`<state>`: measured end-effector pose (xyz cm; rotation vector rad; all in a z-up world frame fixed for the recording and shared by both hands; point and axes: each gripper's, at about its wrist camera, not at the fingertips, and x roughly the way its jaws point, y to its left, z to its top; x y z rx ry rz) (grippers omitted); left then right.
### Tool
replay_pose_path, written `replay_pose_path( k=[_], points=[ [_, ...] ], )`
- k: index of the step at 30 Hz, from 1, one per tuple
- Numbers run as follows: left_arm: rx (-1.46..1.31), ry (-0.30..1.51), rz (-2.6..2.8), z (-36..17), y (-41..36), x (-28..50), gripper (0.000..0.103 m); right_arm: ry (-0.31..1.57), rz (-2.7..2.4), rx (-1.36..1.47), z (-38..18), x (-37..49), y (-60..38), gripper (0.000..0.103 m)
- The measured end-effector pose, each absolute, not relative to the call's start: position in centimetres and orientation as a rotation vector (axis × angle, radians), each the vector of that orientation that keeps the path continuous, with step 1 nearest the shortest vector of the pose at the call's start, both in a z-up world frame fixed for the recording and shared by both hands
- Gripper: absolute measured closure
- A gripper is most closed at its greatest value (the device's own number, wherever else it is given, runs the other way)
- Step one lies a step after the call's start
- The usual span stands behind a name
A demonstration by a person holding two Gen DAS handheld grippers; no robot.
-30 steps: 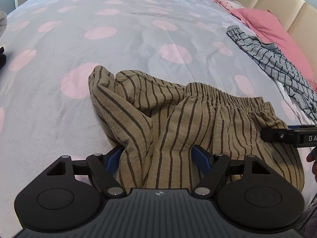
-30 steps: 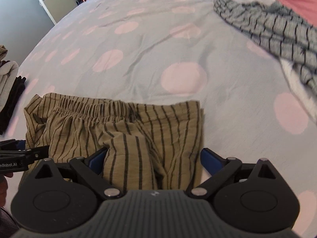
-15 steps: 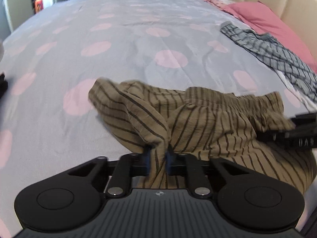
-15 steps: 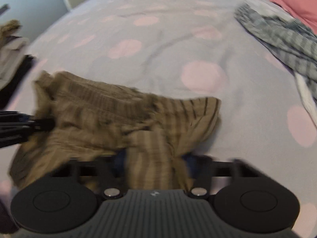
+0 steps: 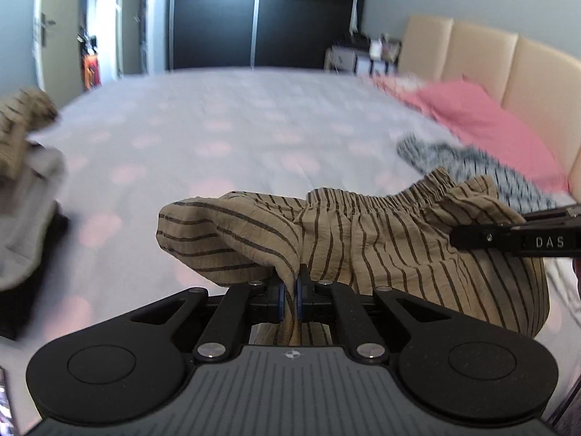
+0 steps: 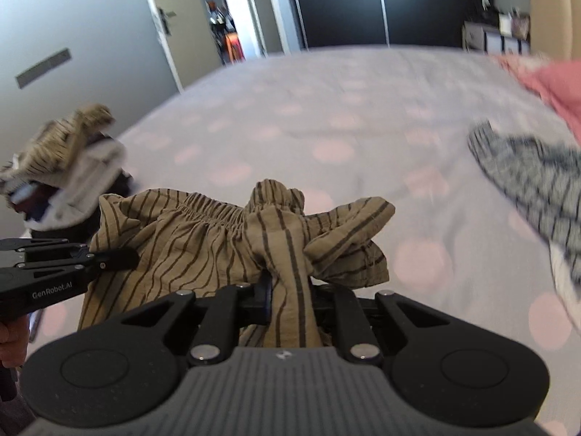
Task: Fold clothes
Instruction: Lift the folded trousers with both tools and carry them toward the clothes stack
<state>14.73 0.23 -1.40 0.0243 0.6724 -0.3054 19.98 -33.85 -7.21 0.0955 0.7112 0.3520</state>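
Tan shorts with dark stripes [image 5: 363, 232] hang lifted above the bed between my two grippers, elastic waistband on top. My left gripper [image 5: 288, 290] is shut on a fold of the shorts. My right gripper [image 6: 290, 290] is shut on a bunched part of the same shorts [image 6: 203, 239]. The right gripper's side shows at the right edge of the left wrist view [image 5: 515, 236]. The left gripper shows at the left edge of the right wrist view [image 6: 54, 265].
The bed has a grey cover with pink dots [image 5: 236, 127]. A grey striped garment [image 6: 526, 174] lies to the right, near a pink pillow [image 5: 483, 116]. A pile of clothes [image 6: 65, 167] sits at the left edge. A beige headboard [image 5: 508, 58] is at the right.
Both grippers closed on the shorts and lifted them off the bed. The views tilted up, showing the room and wardrobe.
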Motion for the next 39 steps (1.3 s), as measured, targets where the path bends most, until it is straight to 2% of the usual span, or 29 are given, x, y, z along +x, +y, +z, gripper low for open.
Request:
replay_pose_path(
  k=[11, 23, 28, 39],
  points=[
    [0.063, 0.583, -0.170, 9.5, 10.1, 11.1, 0.099, 0.609, 0.568, 0.123, 2.6, 17.7, -24.6, 0.089],
    [0.118, 0.497, 0.049, 20.3, 24.2, 13.3, 0.099, 0.541, 0.765, 0.094, 12.8, 21.5, -7.9, 0.089],
    [0.134, 0.499, 0.120, 21.4, 27.7, 16.3, 0.099, 0.544, 0.776, 0.109, 14.3, 24.2, -1.8, 0.089],
    [0.172, 0.556, 0.164, 18.4, 33.2, 23.4, 0.099, 0.597, 0.776, 0.086, 11.9, 30.4, 6.0, 0.088]
  ],
)
